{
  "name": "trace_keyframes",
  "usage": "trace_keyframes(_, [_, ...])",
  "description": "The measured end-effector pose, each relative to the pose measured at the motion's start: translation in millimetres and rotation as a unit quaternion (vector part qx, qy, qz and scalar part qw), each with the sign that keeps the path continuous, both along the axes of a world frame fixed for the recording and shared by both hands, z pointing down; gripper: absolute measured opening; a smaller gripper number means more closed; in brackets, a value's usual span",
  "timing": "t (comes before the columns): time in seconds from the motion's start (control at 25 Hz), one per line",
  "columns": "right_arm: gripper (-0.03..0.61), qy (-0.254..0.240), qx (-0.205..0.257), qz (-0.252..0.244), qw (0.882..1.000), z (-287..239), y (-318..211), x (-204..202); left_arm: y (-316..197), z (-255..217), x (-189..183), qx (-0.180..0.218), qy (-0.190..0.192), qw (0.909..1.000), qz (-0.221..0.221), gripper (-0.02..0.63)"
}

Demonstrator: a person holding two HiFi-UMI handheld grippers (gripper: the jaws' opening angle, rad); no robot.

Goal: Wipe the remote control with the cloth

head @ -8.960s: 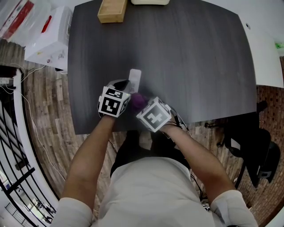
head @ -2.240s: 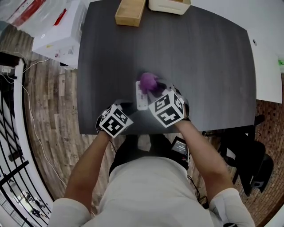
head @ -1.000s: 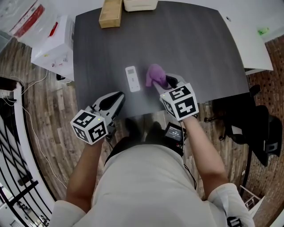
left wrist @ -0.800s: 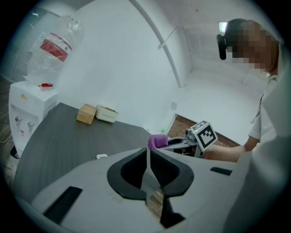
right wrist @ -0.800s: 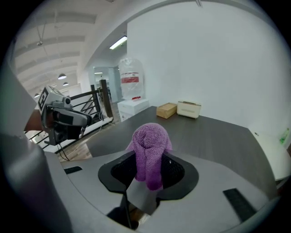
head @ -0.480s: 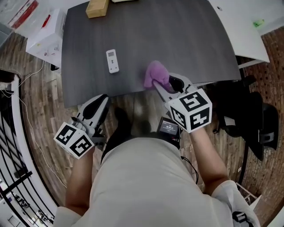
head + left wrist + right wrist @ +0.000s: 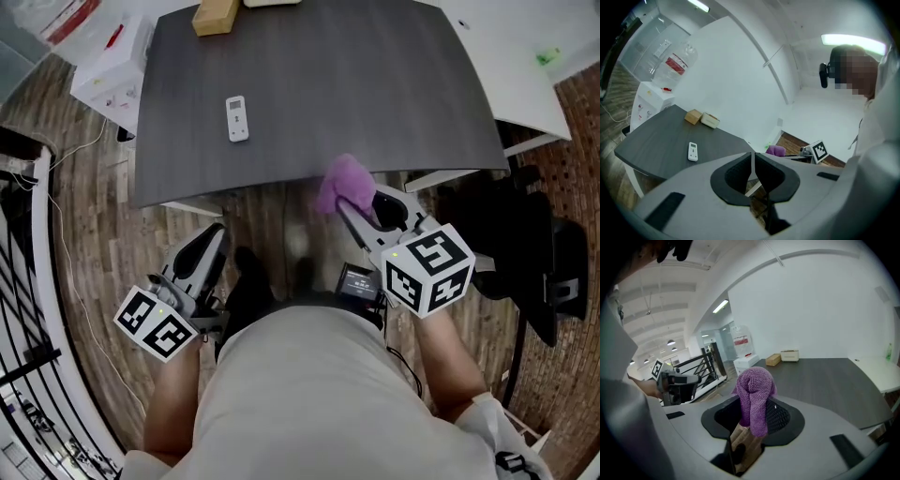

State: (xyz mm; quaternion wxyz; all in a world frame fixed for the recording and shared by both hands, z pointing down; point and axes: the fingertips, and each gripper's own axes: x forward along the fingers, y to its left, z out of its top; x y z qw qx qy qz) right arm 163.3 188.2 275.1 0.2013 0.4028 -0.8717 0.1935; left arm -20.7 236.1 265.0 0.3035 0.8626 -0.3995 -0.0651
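A small white remote control [image 7: 237,119] lies flat on the dark grey table [image 7: 375,84], toward its left side; it also shows on the table in the left gripper view as the remote control [image 7: 693,152]. My right gripper [image 7: 349,203] is shut on a bunched purple cloth [image 7: 342,182], held off the table's near edge above the floor; the cloth [image 7: 753,397] hangs between its jaws. My left gripper [image 7: 212,234] is shut and empty, low at the left over the floor, well back from the table. Its jaws meet in a thin line [image 7: 752,166].
A wooden block [image 7: 216,15] and a white box stand at the table's far edge. White cartons [image 7: 108,66] sit on the floor to the left. A white desk [image 7: 525,47] adjoins on the right, with a black chair [image 7: 525,244] below it.
Both grippers have drawn back from the table toward the person and risen. The cloth has left the tabletop with the right gripper. The remote stays where it lay.
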Motion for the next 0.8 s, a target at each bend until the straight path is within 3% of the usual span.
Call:
trace_keyframes(0.2, [0.132,-0.005,0.004,0.016,1.000,-14,11,-7,9,-14,-14,0.009,0.002,0.9999,0.009,0.026])
trace_keyframes(0.48, [0.132,-0.008,0.013,0.057,0.998,-27,12,-29,12,-34,-62,0.025,-0.003,0.9994,0.022,0.028])
trace_keyframes(0.8, [0.131,-0.023,0.032,0.093,0.995,-37,19,-50,17,-31,-74,0.030,0.007,0.9984,0.049,0.026])
